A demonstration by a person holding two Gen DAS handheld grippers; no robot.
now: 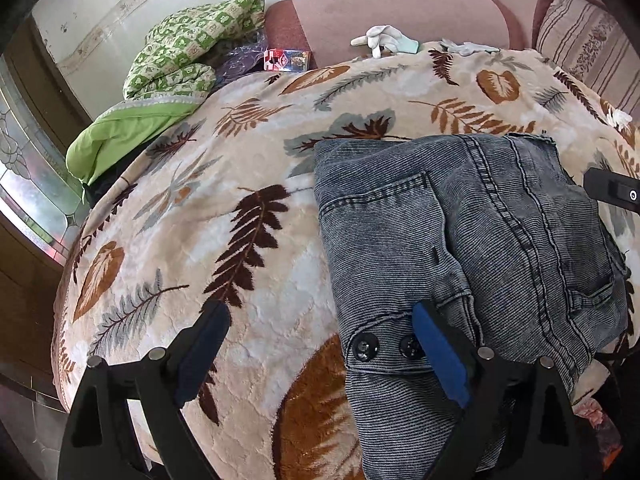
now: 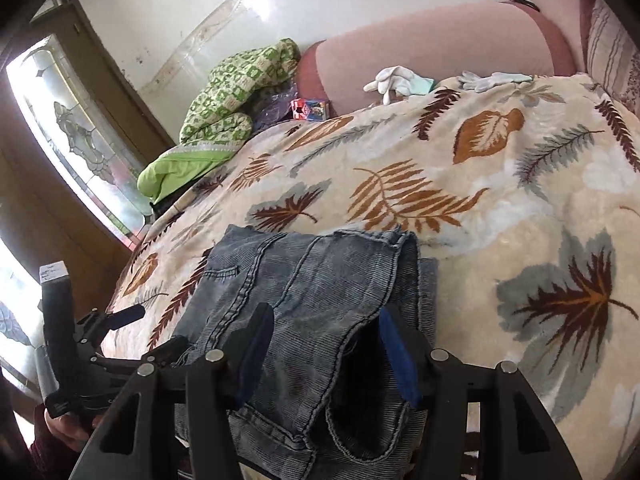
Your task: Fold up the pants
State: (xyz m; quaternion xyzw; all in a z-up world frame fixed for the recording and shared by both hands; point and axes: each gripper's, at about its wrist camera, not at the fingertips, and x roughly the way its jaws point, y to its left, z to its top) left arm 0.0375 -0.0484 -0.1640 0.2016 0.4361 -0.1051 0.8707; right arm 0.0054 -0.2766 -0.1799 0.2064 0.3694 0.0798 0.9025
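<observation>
Grey-blue denim pants (image 1: 460,220) lie folded in a flat stack on a leaf-patterned blanket (image 1: 240,160). My left gripper (image 1: 320,312) stands wide open low over the stack's left edge. Its right finger overlaps the buttoned waistband and its left finger is over bare blanket. In the right wrist view the pants (image 2: 320,280) run between the fingers of my right gripper (image 2: 324,320). It is partly open, with a dark gap beside the right pad. The left gripper (image 2: 148,334) shows there at the left, held by a hand. A black part of the right gripper (image 1: 612,192) shows at the stack's right side.
A green patterned quilt (image 1: 180,48) is heaped at the far left of the bed. White gloves (image 1: 380,40) and a small box (image 1: 286,60) lie by the pink headboard (image 1: 400,12). A striped cushion (image 1: 580,48) is at far right. A glass door (image 2: 80,140) stands beyond the bed's left edge.
</observation>
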